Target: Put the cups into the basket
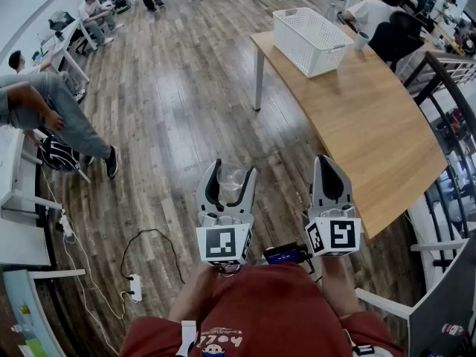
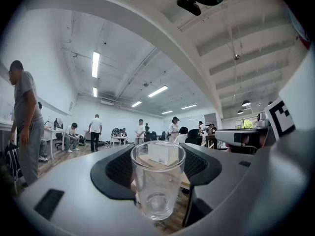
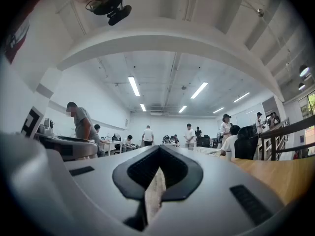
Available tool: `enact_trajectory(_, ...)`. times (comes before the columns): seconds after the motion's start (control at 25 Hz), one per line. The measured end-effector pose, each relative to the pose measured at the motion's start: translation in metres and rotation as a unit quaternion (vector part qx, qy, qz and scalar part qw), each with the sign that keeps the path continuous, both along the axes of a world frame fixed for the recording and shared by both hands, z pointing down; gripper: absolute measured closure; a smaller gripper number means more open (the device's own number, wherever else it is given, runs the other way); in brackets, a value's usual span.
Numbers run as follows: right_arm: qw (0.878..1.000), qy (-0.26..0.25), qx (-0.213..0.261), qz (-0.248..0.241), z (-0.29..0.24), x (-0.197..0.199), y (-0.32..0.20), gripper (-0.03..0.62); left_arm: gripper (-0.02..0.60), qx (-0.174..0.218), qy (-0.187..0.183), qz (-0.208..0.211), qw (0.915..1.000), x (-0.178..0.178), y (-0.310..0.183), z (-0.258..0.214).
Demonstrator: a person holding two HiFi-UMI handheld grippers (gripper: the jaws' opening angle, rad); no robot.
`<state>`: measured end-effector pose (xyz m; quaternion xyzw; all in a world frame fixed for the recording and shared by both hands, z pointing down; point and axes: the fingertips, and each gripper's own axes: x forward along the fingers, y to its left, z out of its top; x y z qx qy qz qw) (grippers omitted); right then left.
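Left tongs [image 1: 230,168] clenched on upright glass cup [image 1: 231,182]; right tongs [image 1: 331,163] closed, empty; basket [image 1: 311,39] well ahead.

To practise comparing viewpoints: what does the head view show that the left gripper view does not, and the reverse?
Only the head view: the power strip on the floor and the marker cube on the left gripper. Only the left gripper view: the ceiling lights. Both: the glass cup held between the left gripper's jaws, and the white basket on the table ahead.
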<state>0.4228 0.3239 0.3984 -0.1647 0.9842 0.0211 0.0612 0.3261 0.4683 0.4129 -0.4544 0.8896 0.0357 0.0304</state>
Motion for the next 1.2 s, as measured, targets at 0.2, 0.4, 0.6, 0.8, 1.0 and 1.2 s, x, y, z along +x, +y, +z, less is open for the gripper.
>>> enact_trajectory(0.2,1.000,0.003,-0.005,-0.001,0.002,0.007,-0.008,0.585,0.293,-0.001,0.002,0.000,1.0000,0.008,-0.008,-0.001)
enact_trajectory(0.4,1.000,0.002,-0.007,-0.007,0.005,0.015,-0.018,0.585,0.293,0.000,0.005,-0.002,1.0000,0.018,-0.016,-0.003)
enact_trajectory(0.6,1.000,-0.003,-0.010,-0.021,0.007,0.019,-0.031,0.585,0.293,-0.002,0.006,-0.011,0.9999,0.025,-0.026,-0.003)
enact_trajectory(0.8,0.999,-0.014,-0.019,-0.032,0.003,0.024,-0.045,0.585,0.293,-0.002,0.018,-0.020,0.9996,0.034,-0.040,0.000)
enact_trajectory(1.0,0.999,-0.018,-0.011,-0.041,0.004,0.030,-0.056,0.585,0.293,0.001,0.020,-0.026,0.9995,0.039,-0.051,0.000)
enact_trajectory(1.2,0.999,-0.008,-0.013,-0.043,0.009,0.025,-0.066,0.585,0.293,-0.002,0.022,-0.027,0.9994,0.035,-0.059,0.001)
